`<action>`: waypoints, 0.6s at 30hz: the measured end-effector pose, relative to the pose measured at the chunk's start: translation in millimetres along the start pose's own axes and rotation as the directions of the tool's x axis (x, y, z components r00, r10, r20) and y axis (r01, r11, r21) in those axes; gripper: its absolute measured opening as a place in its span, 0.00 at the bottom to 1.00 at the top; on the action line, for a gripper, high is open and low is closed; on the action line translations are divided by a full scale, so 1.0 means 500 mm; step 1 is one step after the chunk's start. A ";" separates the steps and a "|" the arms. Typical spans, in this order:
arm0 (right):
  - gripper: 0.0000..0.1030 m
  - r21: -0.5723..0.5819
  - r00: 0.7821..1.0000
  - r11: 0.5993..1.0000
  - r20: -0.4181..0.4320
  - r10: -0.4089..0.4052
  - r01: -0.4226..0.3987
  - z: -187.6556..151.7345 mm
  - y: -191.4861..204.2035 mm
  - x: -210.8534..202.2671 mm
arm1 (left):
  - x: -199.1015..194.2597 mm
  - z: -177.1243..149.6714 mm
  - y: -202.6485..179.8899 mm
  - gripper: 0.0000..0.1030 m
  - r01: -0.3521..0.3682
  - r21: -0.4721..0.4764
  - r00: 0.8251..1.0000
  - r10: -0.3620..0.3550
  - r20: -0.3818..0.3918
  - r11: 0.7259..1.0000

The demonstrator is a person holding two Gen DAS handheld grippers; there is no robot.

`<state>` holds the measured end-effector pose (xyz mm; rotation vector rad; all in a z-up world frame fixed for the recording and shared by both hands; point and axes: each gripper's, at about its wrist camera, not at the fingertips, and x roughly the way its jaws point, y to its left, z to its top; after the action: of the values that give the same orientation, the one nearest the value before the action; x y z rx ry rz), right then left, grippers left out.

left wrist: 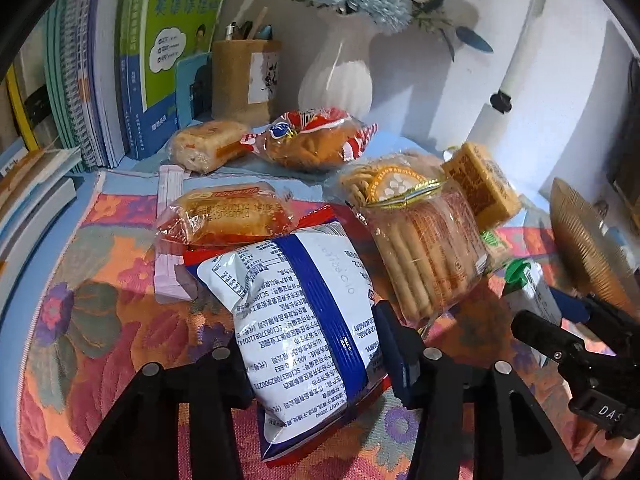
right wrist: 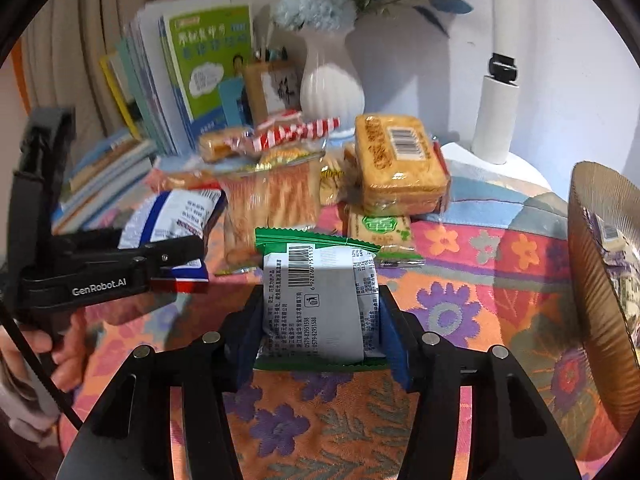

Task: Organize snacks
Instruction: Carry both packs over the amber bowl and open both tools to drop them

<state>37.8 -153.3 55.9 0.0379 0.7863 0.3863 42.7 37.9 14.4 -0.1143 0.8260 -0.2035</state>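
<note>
Left gripper (left wrist: 316, 344): fingers clamp the blue-and-white snack bag (left wrist: 304, 320), lifted slightly above the floral table (left wrist: 100, 300). Right gripper (right wrist: 320, 328): fingers pinch the green-edged wafer packet (right wrist: 320, 304) near the ribbed brown bowl (right wrist: 600, 300).

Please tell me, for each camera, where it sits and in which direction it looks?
Left wrist: sits on the left tongs, looking forward over the table toward the books and vase; its own fingers clamp a blue-white bag; the right tongs show at right.
Right wrist: sits on the right tongs, facing the same wall; its fingers clamp a green-edged packet; the left tongs and a hand show at left.
Shared: vase, books, biscuits, both held packs.
</note>
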 end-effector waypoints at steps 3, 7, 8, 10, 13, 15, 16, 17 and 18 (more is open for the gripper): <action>0.50 0.042 1.000 0.999 0.024 0.020 -0.021 0.003 -0.012 -0.007 | -0.008 0.001 0.001 0.44 0.019 -0.007 1.000 -0.019 0.021 1.000; 0.50 0.068 0.998 0.998 0.064 0.014 -0.018 0.003 -0.014 -0.023 | -0.038 -0.004 -0.004 0.42 0.057 0.007 0.993 -0.057 0.102 0.998; 0.50 0.077 0.997 0.997 0.078 0.017 -0.023 0.002 -0.017 -0.029 | -0.044 -0.005 -0.011 0.41 0.053 0.021 0.991 -0.055 0.121 0.998; 0.50 0.090 0.994 0.995 0.103 0.021 -0.030 0.002 -0.020 -0.038 | -0.053 -0.005 -0.016 0.41 0.050 0.033 0.988 -0.055 0.145 0.998; 0.50 0.099 0.992 0.994 0.125 0.031 -0.044 0.002 -0.019 -0.046 | -0.063 -0.005 -0.021 0.41 0.033 0.043 0.984 -0.040 0.173 0.999; 0.50 0.092 0.990 0.995 0.135 0.030 -0.042 0.002 -0.015 -0.050 | -0.064 -0.005 -0.020 0.41 0.031 0.045 0.984 -0.038 0.174 0.999; 0.50 0.089 0.990 0.995 0.138 0.028 -0.041 0.003 -0.012 -0.051 | -0.064 -0.004 -0.021 0.41 0.029 0.045 0.984 -0.037 0.174 0.999; 0.50 0.086 0.990 0.996 0.140 0.026 -0.038 0.004 -0.010 -0.052 | -0.064 -0.005 -0.022 0.41 0.032 0.045 0.984 -0.039 0.173 0.998; 0.50 0.083 0.990 0.996 0.140 0.024 -0.036 0.004 -0.009 -0.052 | -0.064 -0.005 -0.022 0.41 0.034 0.046 0.984 -0.041 0.173 0.998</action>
<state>23.9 -166.6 74.3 0.1552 0.6648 0.3742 18.2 34.4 37.7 -0.1053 0.6456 -0.2432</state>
